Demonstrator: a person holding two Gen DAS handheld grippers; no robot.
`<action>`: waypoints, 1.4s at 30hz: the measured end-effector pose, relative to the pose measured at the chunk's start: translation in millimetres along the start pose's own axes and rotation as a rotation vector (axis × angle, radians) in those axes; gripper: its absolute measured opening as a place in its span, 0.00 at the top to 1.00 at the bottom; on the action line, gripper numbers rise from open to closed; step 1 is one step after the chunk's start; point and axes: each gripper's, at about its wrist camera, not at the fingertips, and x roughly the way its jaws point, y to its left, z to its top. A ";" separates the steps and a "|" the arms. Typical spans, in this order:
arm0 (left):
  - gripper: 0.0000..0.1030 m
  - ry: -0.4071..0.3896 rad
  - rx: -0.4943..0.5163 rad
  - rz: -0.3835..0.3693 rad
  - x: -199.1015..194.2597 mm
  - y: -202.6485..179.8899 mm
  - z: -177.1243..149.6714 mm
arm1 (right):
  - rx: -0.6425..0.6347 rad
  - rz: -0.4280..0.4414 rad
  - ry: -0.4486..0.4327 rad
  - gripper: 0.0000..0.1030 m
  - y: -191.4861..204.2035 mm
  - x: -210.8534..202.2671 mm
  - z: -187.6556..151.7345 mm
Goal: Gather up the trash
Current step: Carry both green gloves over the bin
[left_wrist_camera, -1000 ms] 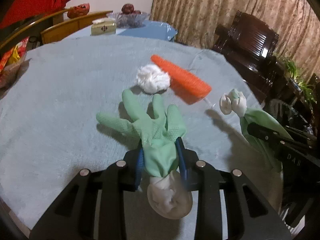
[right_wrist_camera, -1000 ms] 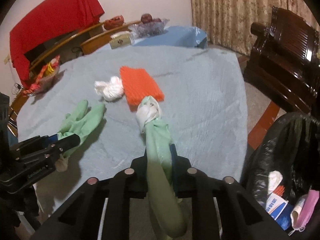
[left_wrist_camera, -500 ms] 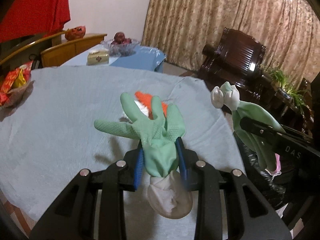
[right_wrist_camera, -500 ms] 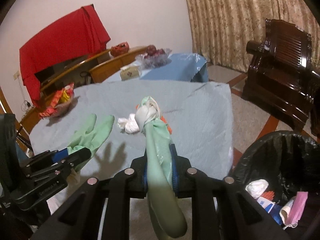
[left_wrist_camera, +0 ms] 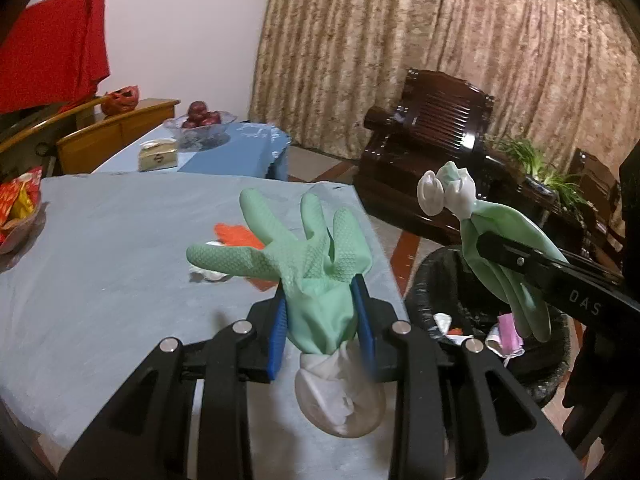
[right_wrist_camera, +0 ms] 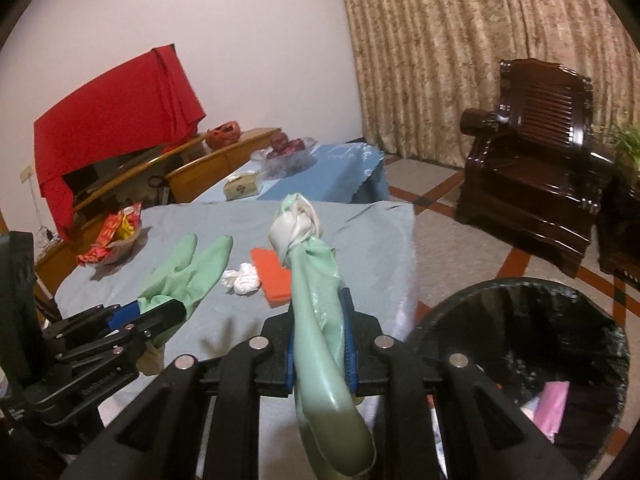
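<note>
Left gripper (left_wrist_camera: 322, 304): lower centre of the left wrist view, blue pads clamped on a green glove (left_wrist_camera: 308, 264) at its wrist; the glove's fingers stick up and fan out, and its white lining bunches below the pads.
Right gripper (right_wrist_camera: 320, 320): lower centre of the right wrist view, closed tight on a second glove (right_wrist_camera: 316, 280), which stands up between the pads with a knotted whitish end at the top and a limp end hanging toward the camera.
Both gloves: held in the air, clear of the table (left_wrist_camera: 120, 240).
Bin (right_wrist_camera: 520, 344): black-lined, lower right of the right wrist view, beside the table's edge; pink and white scraps lie inside.
Second glove, left wrist view: at the right of the frame, its lower end hanging above the bin's mouth.
Sponge (right_wrist_camera: 274, 276): orange, flat on the table, centre of the right wrist view.
Tissue (right_wrist_camera: 242, 280): white wad just left of the sponge, touching or nearly so.
Snack bowl (right_wrist_camera: 116, 240): on the table, at left.
Armchair (right_wrist_camera: 536, 148): dark wood, upper right, before the curtain (right_wrist_camera: 460, 40).
</note>
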 end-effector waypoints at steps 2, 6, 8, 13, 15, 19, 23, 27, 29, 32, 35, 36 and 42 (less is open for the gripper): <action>0.72 -0.001 0.012 -0.017 1.0 -11.3 1.4 | 0.006 -0.012 -0.009 0.83 -6.6 -7.3 -0.3; 0.72 -0.005 0.039 -0.047 3.4 -30.4 4.1 | 0.014 -0.046 -0.025 0.83 -22.7 -21.2 -0.8; 0.72 -0.008 0.052 -0.063 4.7 -39.0 5.0 | 0.015 -0.069 -0.031 0.83 -31.2 -28.3 -1.4; 0.72 -0.015 0.086 -0.111 10.1 -67.6 7.9 | 0.032 -0.115 -0.046 0.83 -52.7 -45.2 -3.9; 0.72 -0.011 0.099 -0.132 12.5 -77.6 8.2 | 0.040 -0.139 -0.052 0.83 -63.3 -52.1 -6.0; 0.72 -0.010 0.126 -0.170 18.5 -98.1 8.8 | 0.060 -0.182 -0.056 0.83 -82.5 -60.2 -9.0; 0.72 -0.004 0.157 -0.207 28.4 -119.9 10.2 | 0.075 -0.224 -0.054 0.83 -101.8 -66.7 -13.2; 0.72 0.009 0.196 -0.245 43.9 -145.2 7.8 | 0.085 -0.259 -0.040 0.83 -119.3 -67.7 -17.1; 0.72 0.020 0.207 -0.264 51.8 -154.8 5.3 | 0.098 -0.275 -0.031 0.83 -132.0 -67.0 -20.0; 0.72 0.040 0.228 -0.286 68.4 -171.6 3.6 | 0.111 -0.298 -0.018 0.83 -146.1 -63.0 -22.7; 0.72 0.053 0.236 -0.298 81.4 -182.7 2.9 | 0.123 -0.313 -0.008 0.83 -159.2 -60.7 -26.9; 0.72 0.055 0.244 -0.301 86.6 -187.6 2.0 | 0.125 -0.318 -0.005 0.83 -162.7 -60.0 -27.5; 0.68 0.091 0.254 -0.325 113.6 -204.9 0.8 | 0.141 -0.348 0.014 0.69 -186.5 -49.0 -31.9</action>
